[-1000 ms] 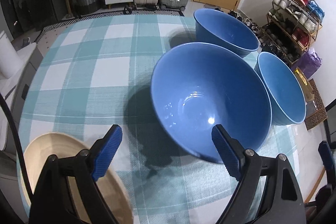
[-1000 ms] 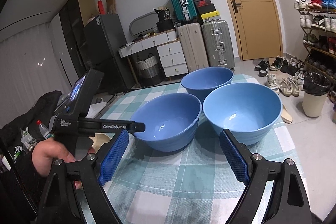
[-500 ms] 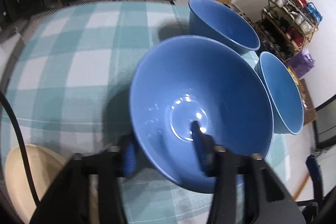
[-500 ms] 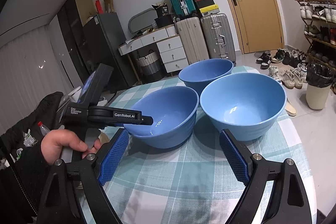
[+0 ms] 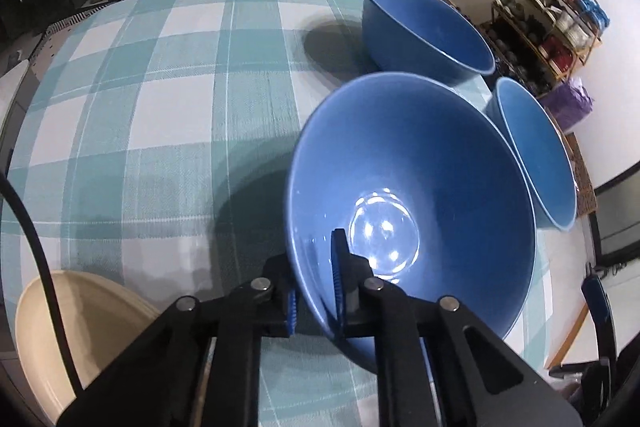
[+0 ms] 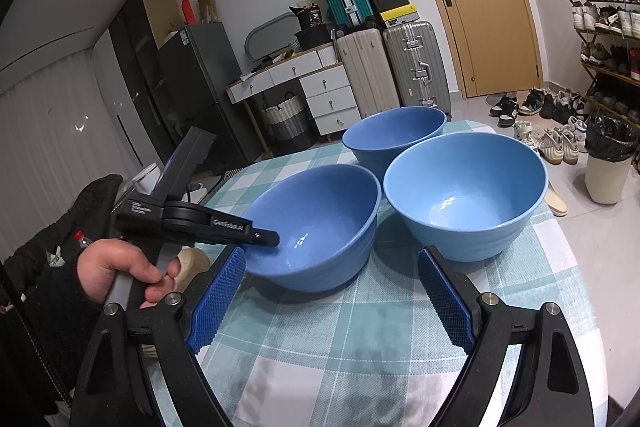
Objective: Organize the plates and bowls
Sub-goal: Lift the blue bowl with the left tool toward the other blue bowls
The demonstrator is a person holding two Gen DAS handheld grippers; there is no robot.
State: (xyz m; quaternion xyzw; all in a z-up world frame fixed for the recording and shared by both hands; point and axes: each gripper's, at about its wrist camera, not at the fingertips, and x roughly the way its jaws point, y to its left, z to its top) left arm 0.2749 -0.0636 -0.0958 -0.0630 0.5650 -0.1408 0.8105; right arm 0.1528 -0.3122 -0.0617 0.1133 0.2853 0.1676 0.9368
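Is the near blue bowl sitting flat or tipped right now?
Tipped: near blue bowl leans toward the left gripper, whose closing jaws straddle its rim.

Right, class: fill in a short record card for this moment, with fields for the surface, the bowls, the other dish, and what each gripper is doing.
surface: table with a teal and white checked cloth
blue bowls: three, all upright
near bowl: tilted, rim clamped between the pads
far bowl: behind the other two
light blue bowl: standing free
other dish: cream plate at the table's near edge
left gripper: jaws closing on the near bowl's rim, one pad inside, one outside
right gripper: open, nothing between the pads
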